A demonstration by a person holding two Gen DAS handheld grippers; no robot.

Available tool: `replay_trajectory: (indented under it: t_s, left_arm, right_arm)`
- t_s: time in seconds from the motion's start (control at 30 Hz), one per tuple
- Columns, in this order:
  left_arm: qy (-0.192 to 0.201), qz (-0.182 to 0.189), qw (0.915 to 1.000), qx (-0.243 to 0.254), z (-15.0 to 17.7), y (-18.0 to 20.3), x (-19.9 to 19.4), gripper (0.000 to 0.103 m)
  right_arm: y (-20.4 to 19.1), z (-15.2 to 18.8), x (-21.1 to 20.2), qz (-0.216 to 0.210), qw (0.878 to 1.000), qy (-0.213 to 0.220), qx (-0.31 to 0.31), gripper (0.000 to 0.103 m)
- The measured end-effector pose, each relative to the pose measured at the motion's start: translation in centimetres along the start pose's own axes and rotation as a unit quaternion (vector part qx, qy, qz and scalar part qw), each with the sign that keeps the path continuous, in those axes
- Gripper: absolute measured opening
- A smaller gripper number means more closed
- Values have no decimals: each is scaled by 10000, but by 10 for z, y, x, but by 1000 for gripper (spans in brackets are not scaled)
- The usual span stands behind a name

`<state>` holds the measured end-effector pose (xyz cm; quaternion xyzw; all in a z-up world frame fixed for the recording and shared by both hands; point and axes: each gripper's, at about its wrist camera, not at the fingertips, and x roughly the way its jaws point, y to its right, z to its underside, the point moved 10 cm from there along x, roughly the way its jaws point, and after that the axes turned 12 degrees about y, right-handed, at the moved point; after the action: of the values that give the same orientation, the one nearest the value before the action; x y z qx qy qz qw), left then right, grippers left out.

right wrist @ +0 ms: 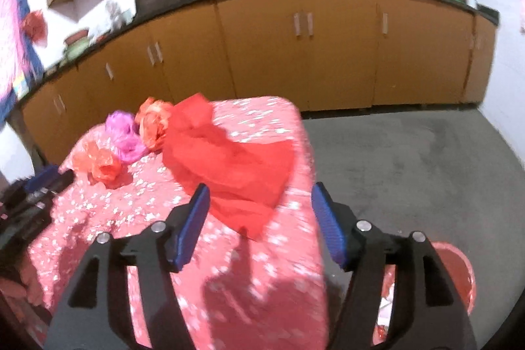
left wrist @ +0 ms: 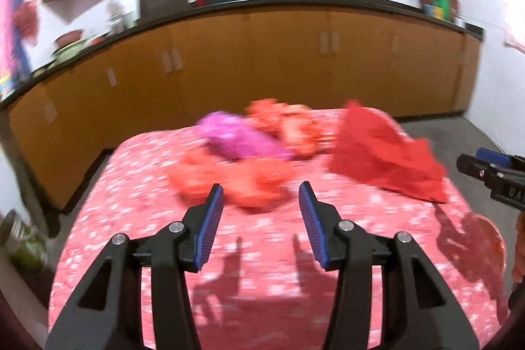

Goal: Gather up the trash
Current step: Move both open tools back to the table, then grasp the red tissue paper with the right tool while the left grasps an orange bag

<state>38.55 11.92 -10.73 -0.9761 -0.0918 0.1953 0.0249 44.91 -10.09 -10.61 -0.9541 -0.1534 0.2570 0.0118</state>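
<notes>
Trash sits bunched at the far end of the table point(left wrist: 137, 218): a crumpled orange bag point(left wrist: 236, 186) nearest, a pink bag point(left wrist: 236, 140) behind it at twelve o'clock, another orange wad point(left wrist: 292, 130) beyond, and a big red bag point(left wrist: 384, 159) at two o'clock. The left gripper point(left wrist: 261, 195) hangs wide apart and empty, just short of the near orange bag. The right gripper point(right wrist: 259, 199) is equally wide, holding nothing, the red bag point(right wrist: 229, 166) just ahead at eleven o'clock. A red bin point(right wrist: 459, 277) waits at five o'clock below the table edge. Thin plastic may slip the pads, or snag the tablecloth and drag it.
</notes>
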Motion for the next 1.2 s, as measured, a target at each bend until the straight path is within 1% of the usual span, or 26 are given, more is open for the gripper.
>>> replay_trajectory:
  t_s: [0.07, 0.2, 0.33, 0.43, 0.47, 0.5, 0.53, 0.63, 0.67, 0.73, 0.8, 0.9, 1.03, 1.07, 1.13, 1.2]
  left_arm:
    - [-29, -157, 9998, -133, 5, -23, 1, 48]
    - [-91, -319, 9988, -356, 13, -50, 5, 48]
    - [-129, -353, 9981, -481, 13, -62, 12, 48]
    - [-131, -334, 9980, -528, 14, -67, 14, 48]
    - [-130, -316, 9980, -534, 14, -67, 14, 48]
    - [-132, -308, 9980, -535, 14, -68, 15, 48]
    - [-121, -302, 9981, -522, 13, -68, 15, 48]
    - [-126, -284, 9981, -532, 13, -70, 18, 48]
    - [-137, -273, 9980, -552, 13, -71, 19, 48]
    - [-173, -231, 9977, -618, 14, -72, 22, 49]
    - [-221, -184, 9972, -689, 14, -74, 26, 57]
    - [-316, -111, 9964, -773, 16, -74, 34, 59]
    - [-459, 21, 9937, -1019, 13, -74, 46, 60]
    - [-468, 24, 9932, -1066, 10, -73, 49, 62]
    - [-424, -4, 9937, -1039, 3, -71, 53, 66]
    - [-405, -71, 9953, -882, -4, -69, 61, 69]
  right_arm:
    - [-12, 1, 15, 40, 9996, -130, -261, 68]
    - [-29, 6, 36, 10, 9983, -306, -494, 68]
    - [-47, 9, 53, -33, 9959, -470, -778, 68]
    - [-59, 18, 68, 116, 9912, -667, -1139, 68]
    - [-60, 22, 72, 159, 9897, -763, -1204, 64]
    - [-59, 26, 75, 204, 9886, -845, -1227, 58]
    - [-58, 31, 79, 251, 9874, -964, -1228, 43]
    - [-54, 31, 81, 194, 9901, -1023, -946, 14]
    - [-53, 31, 81, 147, 9907, -1032, -873, 11]
    - [-52, 31, 79, 101, 9916, -997, -813, 9]
    - [-50, 29, 73, 18, 9942, -888, -613, 8]
    - [-52, 22, 64, -139, 9965, -702, -425, 8]
    - [-60, 22, 57, -198, 9963, -624, -556, 8]
    - [-61, 23, 56, -197, 9961, -617, -599, 8]
    - [-61, 25, 56, -193, 9960, -628, -612, 8]
    - [-61, 28, 55, -205, 9959, -650, -595, 8]
